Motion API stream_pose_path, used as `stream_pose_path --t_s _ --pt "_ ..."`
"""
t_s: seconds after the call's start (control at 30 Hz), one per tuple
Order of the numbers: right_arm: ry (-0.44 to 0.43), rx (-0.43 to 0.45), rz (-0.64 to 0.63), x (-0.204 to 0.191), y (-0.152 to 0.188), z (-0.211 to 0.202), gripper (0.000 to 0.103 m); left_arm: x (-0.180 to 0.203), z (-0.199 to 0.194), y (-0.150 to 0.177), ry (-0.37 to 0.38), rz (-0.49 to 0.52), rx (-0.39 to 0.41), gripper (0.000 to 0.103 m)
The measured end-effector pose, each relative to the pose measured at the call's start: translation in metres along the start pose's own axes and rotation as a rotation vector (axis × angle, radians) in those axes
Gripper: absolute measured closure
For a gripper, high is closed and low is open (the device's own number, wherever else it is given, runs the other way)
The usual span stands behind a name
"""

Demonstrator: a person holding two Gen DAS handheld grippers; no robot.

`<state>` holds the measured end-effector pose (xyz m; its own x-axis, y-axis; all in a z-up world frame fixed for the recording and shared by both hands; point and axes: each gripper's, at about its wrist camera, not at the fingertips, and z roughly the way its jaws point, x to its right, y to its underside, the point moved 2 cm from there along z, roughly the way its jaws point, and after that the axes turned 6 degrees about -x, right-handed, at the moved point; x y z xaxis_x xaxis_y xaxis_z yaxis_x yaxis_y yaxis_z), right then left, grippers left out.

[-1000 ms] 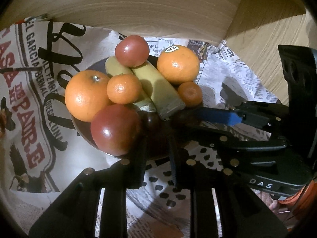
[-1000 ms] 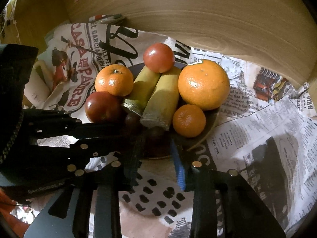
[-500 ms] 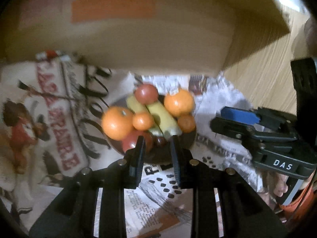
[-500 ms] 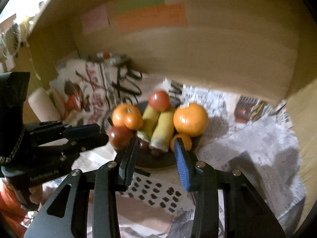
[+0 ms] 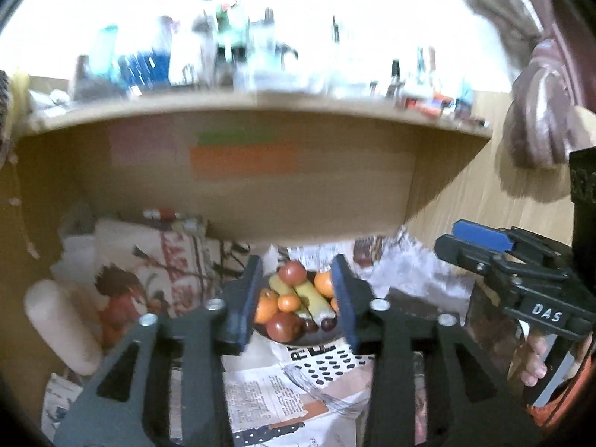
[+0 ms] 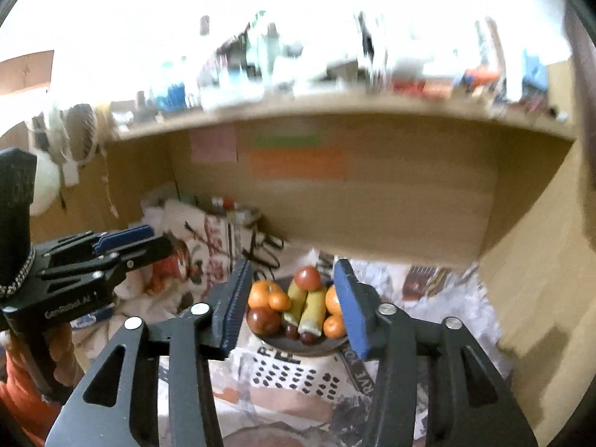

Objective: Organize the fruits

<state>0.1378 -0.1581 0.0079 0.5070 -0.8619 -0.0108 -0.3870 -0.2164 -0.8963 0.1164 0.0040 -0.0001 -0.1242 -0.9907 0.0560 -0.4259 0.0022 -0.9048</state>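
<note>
- the fruits sit piled on a dark plate [image 5: 298,339] on the newspaper-covered desk [image 5: 260,391], under the shelf [image 5: 260,104].
- left gripper [image 5: 298,298] and right gripper [image 6: 288,298] are both released, fingers opening, nothing between them; the plate only shows through the gaps.
- risk: the red fruit [image 6: 307,278] perched on the bananas [image 6: 305,309] could roll off if the pile is nudged.
- legible writing: "das" and "genrobot.ai" on the gripper bodies.

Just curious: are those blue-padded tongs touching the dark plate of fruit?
Apart. The right wrist view shows the right tongs raised, opening and empty, well short of the dark plate.
</note>
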Motion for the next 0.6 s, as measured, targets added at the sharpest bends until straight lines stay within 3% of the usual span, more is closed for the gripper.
stream_pose_path --t_s 0.13,0.27,0.43,0.6 --pt "0.010 0.075 0.005 -0.008 -0.002 -0.032 0.048 0.001 -0.033 0.001 -0.016 0.000 0.052 0.043" --pt "0.014 0.118 0.012 -0.015 0.001 -0.050 0.031 0.005 -0.060 0.005 -0.041 -0.003 0.101 0.028" --pt "0.043 0.152 0.012 -0.023 0.007 -0.065 0.018 0.013 -0.082 0.011 -0.064 0.005 0.142 0.007" --pt "0.068 0.176 0.011 -0.026 0.012 -0.079 0.005 0.013 -0.091 0.014 -0.061 -0.020 0.160 0.002"
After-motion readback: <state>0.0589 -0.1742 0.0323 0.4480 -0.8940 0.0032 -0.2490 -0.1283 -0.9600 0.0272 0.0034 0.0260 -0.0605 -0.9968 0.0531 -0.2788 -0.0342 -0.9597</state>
